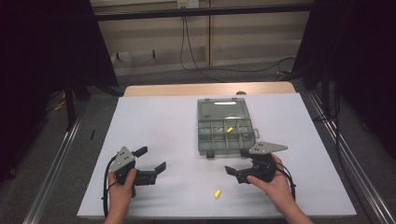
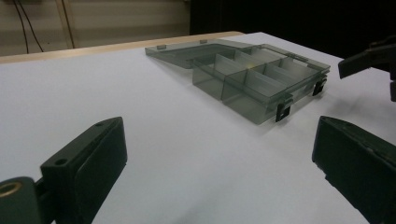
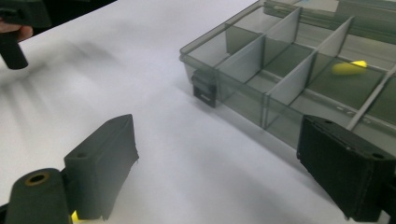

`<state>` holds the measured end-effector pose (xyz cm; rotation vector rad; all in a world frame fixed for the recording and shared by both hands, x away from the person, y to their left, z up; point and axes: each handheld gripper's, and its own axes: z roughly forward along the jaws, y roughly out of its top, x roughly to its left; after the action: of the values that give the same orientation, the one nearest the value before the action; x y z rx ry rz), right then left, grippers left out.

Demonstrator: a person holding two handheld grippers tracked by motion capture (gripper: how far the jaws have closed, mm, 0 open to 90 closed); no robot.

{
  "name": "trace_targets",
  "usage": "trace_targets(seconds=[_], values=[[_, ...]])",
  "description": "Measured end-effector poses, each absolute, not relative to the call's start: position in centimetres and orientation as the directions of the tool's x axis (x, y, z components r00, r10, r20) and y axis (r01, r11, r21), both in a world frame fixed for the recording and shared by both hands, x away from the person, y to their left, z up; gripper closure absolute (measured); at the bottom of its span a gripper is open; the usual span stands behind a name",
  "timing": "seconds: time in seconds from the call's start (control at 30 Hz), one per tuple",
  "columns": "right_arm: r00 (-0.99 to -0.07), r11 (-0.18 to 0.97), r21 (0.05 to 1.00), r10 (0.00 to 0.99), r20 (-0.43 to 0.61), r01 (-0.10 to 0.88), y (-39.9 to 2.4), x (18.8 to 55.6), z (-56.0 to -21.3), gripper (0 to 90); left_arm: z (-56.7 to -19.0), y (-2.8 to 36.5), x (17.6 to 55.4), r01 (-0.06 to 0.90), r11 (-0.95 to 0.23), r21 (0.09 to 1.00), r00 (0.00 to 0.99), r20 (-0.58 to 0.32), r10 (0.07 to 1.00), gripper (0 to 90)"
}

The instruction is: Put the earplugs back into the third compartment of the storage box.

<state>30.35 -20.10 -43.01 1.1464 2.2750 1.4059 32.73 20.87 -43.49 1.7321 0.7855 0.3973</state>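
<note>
A grey see-through compartment box (image 1: 203, 140) lies open on the white table, its lid (image 1: 222, 110) folded flat behind it. One small yellow piece (image 1: 229, 130) rests in a middle compartment (image 3: 348, 68). A second yellow piece (image 1: 216, 193) lies loose on the table near the front edge. My right gripper (image 1: 237, 162) is open just in front of the box's near wall (image 3: 243, 93), with nothing between its jaws (image 3: 215, 135). My left gripper (image 1: 152, 158) is open and empty at the front left, pointing toward the box (image 2: 252, 79) across bare table (image 2: 219, 135).
A white sheet (image 1: 159, 121) covers the table, with a wooden strip (image 1: 187, 88) at its far edge. Black latches (image 1: 210, 153) stick out from the box's front wall. Cables lie on the floor beyond. Dark curtains stand on both sides.
</note>
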Motion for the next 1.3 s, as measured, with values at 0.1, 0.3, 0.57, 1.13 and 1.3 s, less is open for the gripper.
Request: trace_targets(seconds=[0.1, 0.3, 0.57, 1.13, 1.3], values=[[-0.685, 0.25, 0.836, 0.703, 0.19, 0.488, -19.7, 30.0, -43.2, 10.8, -43.4, 20.9, 32.7, 0.298, -0.134, 0.945, 0.72, -0.13, 0.682, 3.3], [-0.726, 0.283, 0.834, 0.662, 0.187, 0.473, -18.6, 29.6, -43.5, 9.7, -43.4, 21.0, 32.7, 0.295, -0.124, 0.947, 0.716, -0.133, 0.686, 3.3], [-0.748, 0.312, 0.828, 0.638, 0.181, 0.466, -17.9, 29.2, -44.0, 8.9, -43.5, 20.9, 32.7, 0.299, -0.136, 0.945, 0.721, -0.131, 0.68, 3.3], [-0.8, 0.397, 0.809, 0.584, 0.142, 0.434, -17.1, 28.8, -44.4, 22.1, -43.7, 20.7, 32.8, 0.304, -0.147, 0.941, 0.726, -0.129, 0.676, 3.3], [-0.823, 0.428, 0.802, 0.552, 0.133, 0.416, -16.7, 28.5, -44.6, 32.7, -43.7, 20.7, 32.8, 0.304, -0.153, 0.94, 0.727, -0.125, 0.676, 3.3]])
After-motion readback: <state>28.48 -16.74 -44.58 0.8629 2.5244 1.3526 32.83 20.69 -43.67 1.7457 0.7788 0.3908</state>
